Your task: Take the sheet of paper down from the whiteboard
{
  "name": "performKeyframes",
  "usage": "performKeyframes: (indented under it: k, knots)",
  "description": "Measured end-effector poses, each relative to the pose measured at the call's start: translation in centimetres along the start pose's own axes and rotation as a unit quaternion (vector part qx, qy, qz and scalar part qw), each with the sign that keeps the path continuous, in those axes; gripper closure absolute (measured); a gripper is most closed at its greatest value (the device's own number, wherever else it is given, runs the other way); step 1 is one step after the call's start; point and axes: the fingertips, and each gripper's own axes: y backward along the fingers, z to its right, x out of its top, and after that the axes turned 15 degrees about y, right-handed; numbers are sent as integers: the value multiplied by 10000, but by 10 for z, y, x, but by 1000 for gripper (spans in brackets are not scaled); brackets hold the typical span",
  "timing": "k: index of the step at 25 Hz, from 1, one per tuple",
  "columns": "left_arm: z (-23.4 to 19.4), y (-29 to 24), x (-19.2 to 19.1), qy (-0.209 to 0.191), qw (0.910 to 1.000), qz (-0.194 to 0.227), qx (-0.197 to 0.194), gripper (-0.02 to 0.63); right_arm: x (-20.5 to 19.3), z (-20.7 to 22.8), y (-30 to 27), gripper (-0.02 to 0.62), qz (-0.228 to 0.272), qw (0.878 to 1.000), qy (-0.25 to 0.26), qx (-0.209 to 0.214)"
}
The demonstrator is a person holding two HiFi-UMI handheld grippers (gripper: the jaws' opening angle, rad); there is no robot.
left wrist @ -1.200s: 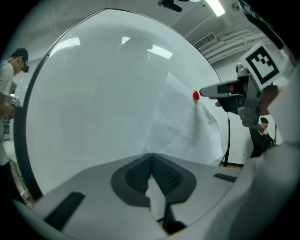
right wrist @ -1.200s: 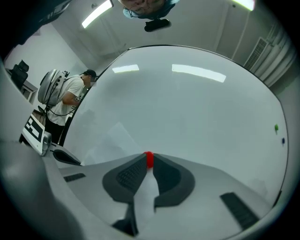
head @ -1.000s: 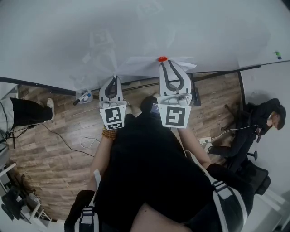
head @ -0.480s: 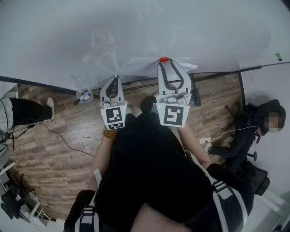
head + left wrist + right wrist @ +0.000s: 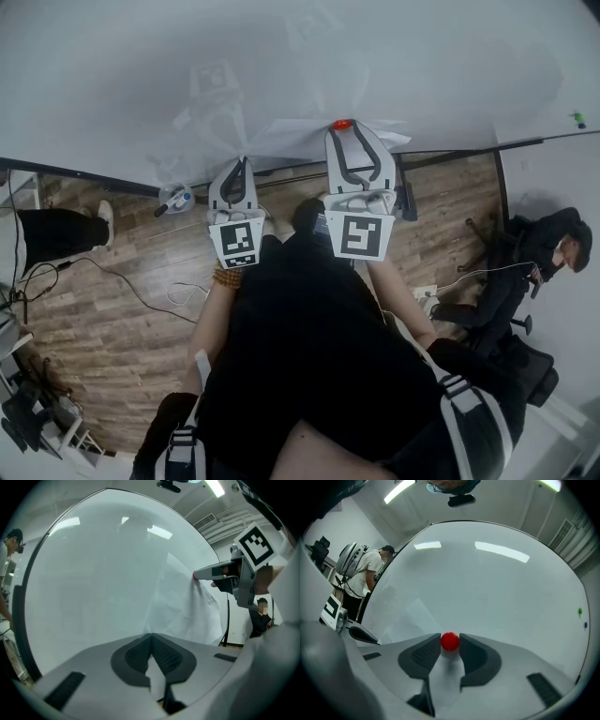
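A white sheet of paper [image 5: 291, 137] hangs crumpled on the whiteboard [image 5: 281, 56], pinned by a small red magnet [image 5: 342, 124]. My left gripper [image 5: 238, 161] is shut on the sheet's lower left edge. In the left gripper view its jaws [image 5: 151, 635] meet on the paper [image 5: 187, 606], which bulges off the board. My right gripper [image 5: 344, 132] points at the board with the red magnet [image 5: 450, 641] between its jaws. Those jaws [image 5: 450, 643] have just been opening and stand open beside the magnet.
A person sits at the right [image 5: 542, 253], and another person's legs show at the left edge [image 5: 47, 231]. Cables [image 5: 141, 291] and a blue-and-white object [image 5: 173, 199] lie on the wood floor. A small green magnet [image 5: 577, 116] sits far right on the board.
The right gripper's jaws have spread a little wider round the red magnet. The left gripper keeps its hold on the paper. The person at the left edge has shifted further left.
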Motion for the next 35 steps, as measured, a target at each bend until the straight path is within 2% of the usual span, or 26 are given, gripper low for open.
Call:
performKeyframes:
  k: [35]
  knots:
    - [-1,0,-2,38,10000,1,0,595,1,0,-1,477,198,9993,-323,64]
